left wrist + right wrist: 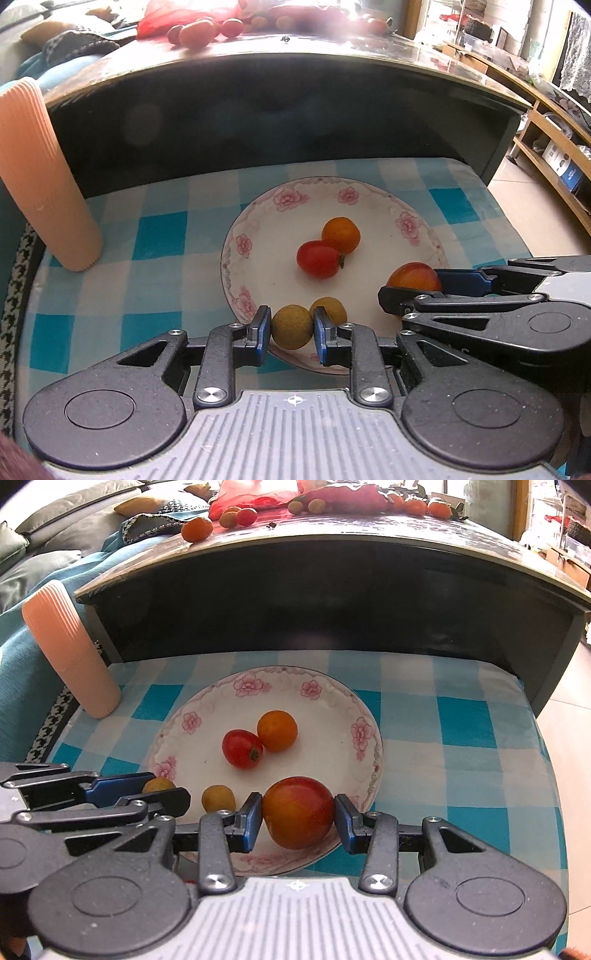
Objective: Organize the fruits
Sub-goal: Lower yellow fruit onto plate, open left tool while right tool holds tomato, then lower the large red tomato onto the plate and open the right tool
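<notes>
A white plate with pink flowers [243, 225] [325, 705] lies on a blue checked cloth. On it are a red tomato [317, 259] [242, 748], an orange fruit [340, 235] [277, 730] and a small yellow fruit [330, 308] [218, 798]. My left gripper [291, 326] [162, 794] is shut on another small yellow fruit [291, 326] [157, 784] over the plate's near rim. My right gripper [298, 814] [410, 291] is shut on a larger red-orange fruit [297, 812] [413, 275] over the plate's near right part.
A ribbed peach cylinder [40, 177] [70, 646] stands left of the plate. A dark table [295, 62] [332, 528] rises behind, with several fruits [199, 31] [197, 530] and a red bag [255, 494] on top. Wooden shelves [554, 162] stand at right.
</notes>
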